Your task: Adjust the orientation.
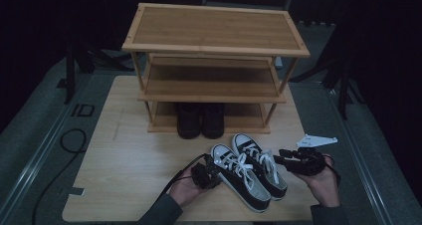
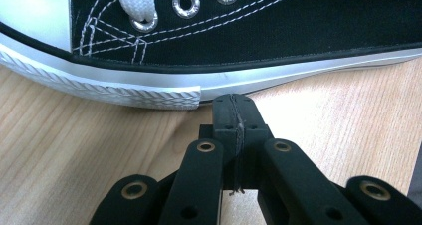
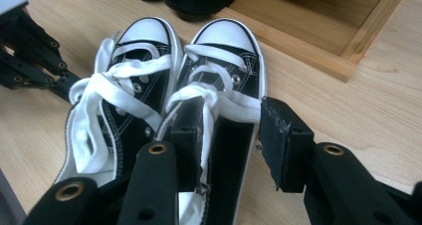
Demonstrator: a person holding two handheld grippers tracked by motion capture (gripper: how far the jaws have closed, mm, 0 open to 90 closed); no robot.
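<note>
Wooden tabletop before a shoe rack [image 1: 214,51]: your left gripper [image 2: 234,105], jaws closed empty, braces the left sneaker [image 2: 209,41]; your right gripper [image 3: 231,135], jaws open, straddles the right sneaker's [image 3: 226,75] wall, so squeeze there firmly

Items on table: counted

Two black-and-white canvas sneakers [image 1: 249,170]; two black shoes [image 1: 201,119]; one three-tier bamboo shoe rack [image 1: 214,31]; two handheld grippers [image 1: 206,175].

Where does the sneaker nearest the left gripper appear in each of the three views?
High view: the left sneaker lies at bottom centre, beside the left gripper.
Left gripper view: its black side and white sole run across the top, just beyond the shut jaws.
Right gripper view: it lies left of centre, beside the other sneaker.
Shared landmark: the white laces.
</note>
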